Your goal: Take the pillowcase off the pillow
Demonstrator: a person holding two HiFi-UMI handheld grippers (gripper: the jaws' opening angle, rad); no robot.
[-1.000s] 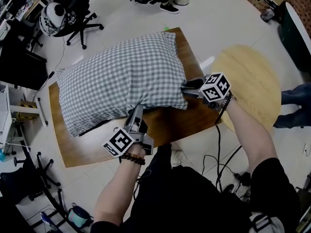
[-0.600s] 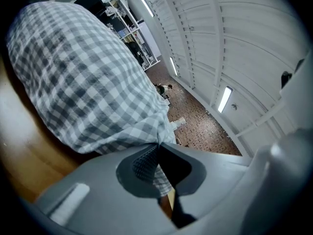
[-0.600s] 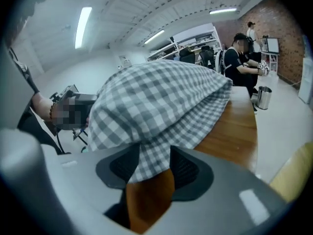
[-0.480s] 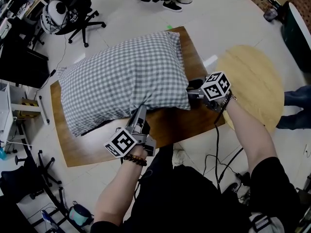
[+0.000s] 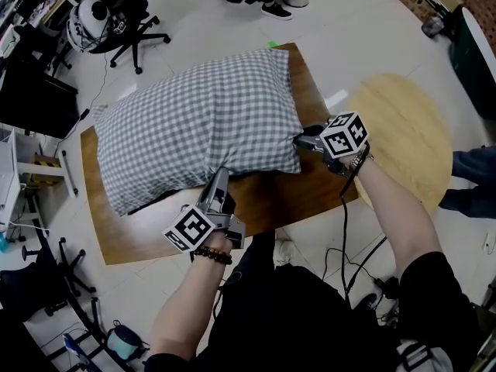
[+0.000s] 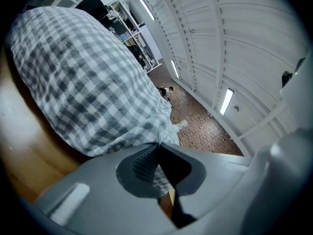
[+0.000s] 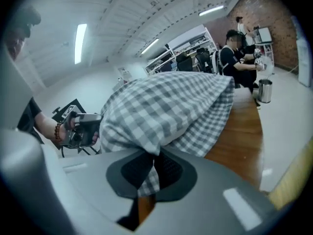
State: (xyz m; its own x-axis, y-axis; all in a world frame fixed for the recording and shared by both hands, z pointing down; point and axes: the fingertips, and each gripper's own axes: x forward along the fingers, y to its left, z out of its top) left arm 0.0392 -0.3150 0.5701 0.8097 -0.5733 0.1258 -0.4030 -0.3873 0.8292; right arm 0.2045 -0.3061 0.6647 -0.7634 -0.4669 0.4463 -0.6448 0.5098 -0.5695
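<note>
Head view: the checked pillowcase (image 5: 201, 122), still stuffed, lies on the wooden table (image 5: 287, 200). The left gripper (image 5: 220, 177) pinches its near edge. The right gripper (image 5: 297, 140), jaws just closed, clamps its near-right corner.

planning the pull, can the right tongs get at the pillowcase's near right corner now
Probably yes: the right tongs have just been closing and now pinch the pillowcase at that corner, with fabric caught between them. Nothing blocks them; the left tongs grip the near edge further along.

pillow (image 5: 198, 126) fills most of table (image 5: 298, 196), bare strip along near edge
</note>
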